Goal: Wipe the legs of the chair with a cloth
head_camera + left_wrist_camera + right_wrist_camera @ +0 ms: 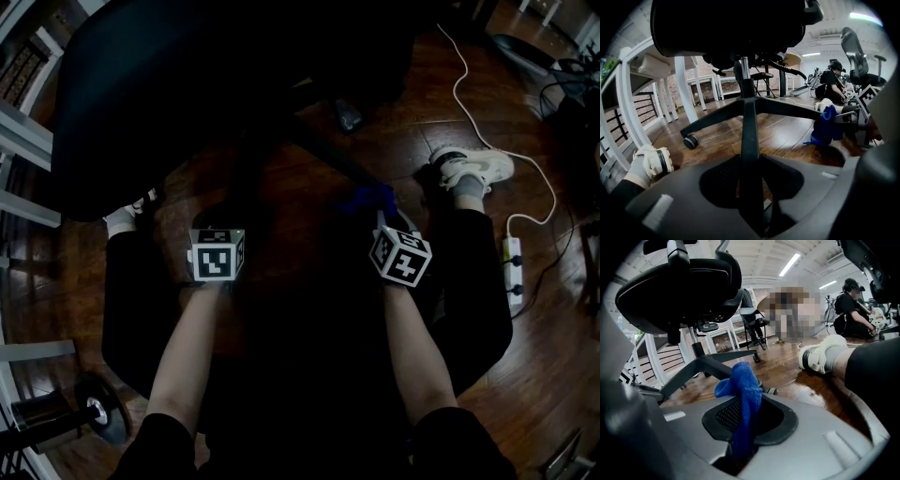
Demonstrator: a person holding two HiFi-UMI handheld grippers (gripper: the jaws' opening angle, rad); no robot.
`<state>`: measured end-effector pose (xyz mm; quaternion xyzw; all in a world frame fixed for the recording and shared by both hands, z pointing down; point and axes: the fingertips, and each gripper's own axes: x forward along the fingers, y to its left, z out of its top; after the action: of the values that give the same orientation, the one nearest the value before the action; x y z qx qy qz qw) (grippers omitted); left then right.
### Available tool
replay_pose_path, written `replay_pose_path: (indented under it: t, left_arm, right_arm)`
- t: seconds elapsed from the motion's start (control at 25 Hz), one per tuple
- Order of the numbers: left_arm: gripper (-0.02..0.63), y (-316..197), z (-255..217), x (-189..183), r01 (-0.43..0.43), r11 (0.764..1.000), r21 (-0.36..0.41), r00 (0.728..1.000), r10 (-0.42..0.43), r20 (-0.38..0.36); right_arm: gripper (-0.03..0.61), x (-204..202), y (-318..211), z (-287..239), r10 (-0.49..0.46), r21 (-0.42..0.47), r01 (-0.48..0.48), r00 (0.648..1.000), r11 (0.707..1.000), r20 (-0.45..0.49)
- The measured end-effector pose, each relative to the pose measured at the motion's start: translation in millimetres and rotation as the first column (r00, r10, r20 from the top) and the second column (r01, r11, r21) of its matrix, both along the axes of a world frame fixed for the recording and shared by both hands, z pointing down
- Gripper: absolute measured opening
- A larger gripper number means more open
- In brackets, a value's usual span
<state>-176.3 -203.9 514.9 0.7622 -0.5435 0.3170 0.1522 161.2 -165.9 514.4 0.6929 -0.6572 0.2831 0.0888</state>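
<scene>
The black office chair (187, 84) stands in front of me, its seat over the star base (745, 101). One chair leg (746, 140) runs from the hub straight toward me and passes between the jaws of my left gripper (750, 187), which is shut on it. Another leg (787, 108) reaches right toward the blue cloth (827, 124). My right gripper (743, 432) is shut on that blue cloth (743, 385), which sticks up from its jaws in a bunch. In the head view the cloth (367, 199) sits just ahead of the right marker cube, beside a dark leg (337, 164).
My white shoes (473, 171) (122, 220) rest either side of the base on the wooden floor. A power strip (513, 262) with a white cable (459, 84) lies to the right. A dumbbell (98, 412) sits lower left. White rails (628, 117) stand left; a person (832, 79) sits far back.
</scene>
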Motion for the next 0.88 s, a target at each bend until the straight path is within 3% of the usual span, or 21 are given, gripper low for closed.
replay_pose_path:
  t: [0.08, 0.2, 0.32, 0.4, 0.48, 0.52, 0.56, 0.64, 0.76, 0.88]
  left_arm:
    - [0.140, 1, -11, 2, -0.023, 0.999, 0.043, 0.999, 0.021, 0.043]
    - [0.140, 2, -52, 11, -0.070, 0.975, 0.210, 0.993, 0.048, 0.106]
    - [0.140, 12, -84, 32, -0.106, 0.939, 0.327, 0.993, 0.085, 0.078]
    - [0.140, 22, -93, 49, -0.116, 0.934, 0.339, 0.993, 0.116, 0.020]
    - [0.140, 32, -90, 63, -0.124, 0.940, 0.319, 0.990, 0.140, -0.028]
    - [0.140, 36, -86, 68, -0.130, 0.944, 0.304, 0.988, 0.148, -0.038]
    - [0.140, 40, -80, 72, -0.137, 0.948, 0.288, 0.987, 0.155, -0.040]
    - [0.140, 46, -70, 76, -0.151, 0.953, 0.263, 0.985, 0.166, -0.036]
    - [0.140, 50, -61, 78, -0.167, 0.955, 0.245, 0.983, 0.179, -0.028]
    - [0.140, 46, -57, 84, -0.182, 0.953, 0.243, 0.981, 0.193, -0.022]
  right_arm:
    - [0.084, -9, -1, -6, -0.032, 0.025, 0.032, 0.999, 0.999, 0.023]
    - [0.083, -50, -17, -32, -0.173, 0.128, 0.161, 0.981, 0.979, 0.088]
    - [0.083, -93, -46, -62, -0.293, 0.227, 0.252, 0.941, 0.941, 0.168]
    - [0.083, -113, -71, -75, -0.309, 0.259, 0.233, 0.899, 0.938, 0.310]
    - [0.083, -125, -99, -85, -0.285, 0.265, 0.171, 0.826, 0.949, 0.486]
    - [0.083, -127, -113, -89, -0.268, 0.260, 0.145, 0.799, 0.955, 0.538]
    - [0.084, -128, -125, -92, -0.253, 0.251, 0.131, 0.794, 0.959, 0.552]
    - [0.084, -126, -141, -92, -0.225, 0.217, 0.132, 0.844, 0.967, 0.487]
    - [0.084, -112, -144, -80, -0.186, 0.134, 0.155, 0.945, 0.979, 0.268]
    - [0.084, -98, -134, -69, -0.200, 0.088, 0.192, 0.976, 0.977, 0.091]
